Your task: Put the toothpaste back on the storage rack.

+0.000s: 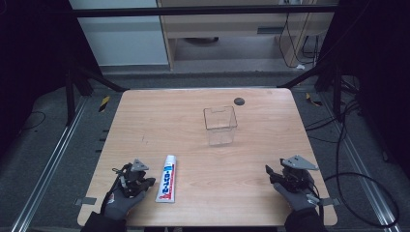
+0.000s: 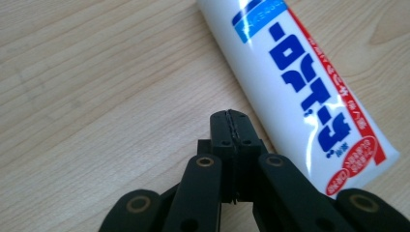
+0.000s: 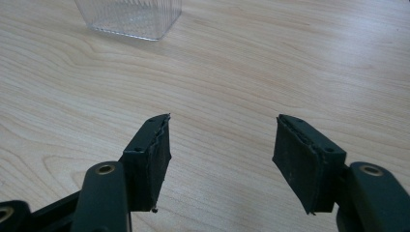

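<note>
A white tube with blue and red print lies flat near the table's front left, its length running front to back. Just left of it my left gripper rests low over the wood, jaws shut with nothing between them. In the left gripper view the tube lies right of the closed fingertips, apart from them. My right gripper sits at the front right, jaws open and empty. Bare wood shows between its pads in the right gripper view, at my right gripper.
A clear square plastic container stands upright past the table's middle; its base shows in the right gripper view. A small dark round disc lies near the far edge. The wooden table has black frame legs and cables around it.
</note>
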The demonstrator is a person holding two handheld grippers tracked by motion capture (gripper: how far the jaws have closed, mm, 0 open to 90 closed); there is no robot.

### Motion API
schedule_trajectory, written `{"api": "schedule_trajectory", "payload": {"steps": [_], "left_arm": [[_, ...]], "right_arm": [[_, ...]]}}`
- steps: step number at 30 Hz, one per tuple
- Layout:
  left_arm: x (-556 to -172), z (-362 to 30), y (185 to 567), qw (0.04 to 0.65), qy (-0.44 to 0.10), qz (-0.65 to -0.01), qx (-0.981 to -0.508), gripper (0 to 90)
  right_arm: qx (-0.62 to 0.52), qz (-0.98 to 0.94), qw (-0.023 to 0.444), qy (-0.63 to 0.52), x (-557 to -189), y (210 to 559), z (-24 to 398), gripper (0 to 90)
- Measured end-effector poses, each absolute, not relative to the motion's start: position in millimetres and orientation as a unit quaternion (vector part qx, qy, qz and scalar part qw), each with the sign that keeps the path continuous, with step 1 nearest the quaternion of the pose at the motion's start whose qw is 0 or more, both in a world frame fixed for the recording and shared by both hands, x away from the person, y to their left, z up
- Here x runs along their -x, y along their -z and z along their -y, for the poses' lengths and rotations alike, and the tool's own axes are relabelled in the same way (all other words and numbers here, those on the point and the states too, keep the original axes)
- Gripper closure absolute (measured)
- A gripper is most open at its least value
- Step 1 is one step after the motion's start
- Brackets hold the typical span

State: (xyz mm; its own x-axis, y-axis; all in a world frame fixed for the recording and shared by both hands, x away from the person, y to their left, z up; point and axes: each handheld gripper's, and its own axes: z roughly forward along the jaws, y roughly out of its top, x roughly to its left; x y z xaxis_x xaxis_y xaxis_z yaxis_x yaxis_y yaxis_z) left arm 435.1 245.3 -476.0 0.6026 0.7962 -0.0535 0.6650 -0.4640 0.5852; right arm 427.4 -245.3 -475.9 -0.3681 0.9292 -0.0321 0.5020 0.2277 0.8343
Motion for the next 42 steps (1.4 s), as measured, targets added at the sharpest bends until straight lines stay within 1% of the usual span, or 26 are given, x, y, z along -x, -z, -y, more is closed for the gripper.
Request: {"api": "schedule_trajectory", "payload": {"steps": [12,29,42], "left_arm": [[-431.0,-236.5,478.0,0.286,-0.100,-0.397,-0.866,89.6],[-428.3,-225.3,476.6,0.296,-0.092,-0.381,-0.871,89.6],[-432.6,-205.2,477.4,0.314,-0.088,-0.364,-0.872,89.6]], "right_arm": [[-0.487,-0.736,0.277,-0.381,-428.3,477.5,244.8,36.4],[-0.487,-0.737,0.276,-0.379,-429.2,478.3,244.5,35.4],[-0.490,-0.739,0.272,-0.375,-431.3,479.9,243.7,34.5]]}}
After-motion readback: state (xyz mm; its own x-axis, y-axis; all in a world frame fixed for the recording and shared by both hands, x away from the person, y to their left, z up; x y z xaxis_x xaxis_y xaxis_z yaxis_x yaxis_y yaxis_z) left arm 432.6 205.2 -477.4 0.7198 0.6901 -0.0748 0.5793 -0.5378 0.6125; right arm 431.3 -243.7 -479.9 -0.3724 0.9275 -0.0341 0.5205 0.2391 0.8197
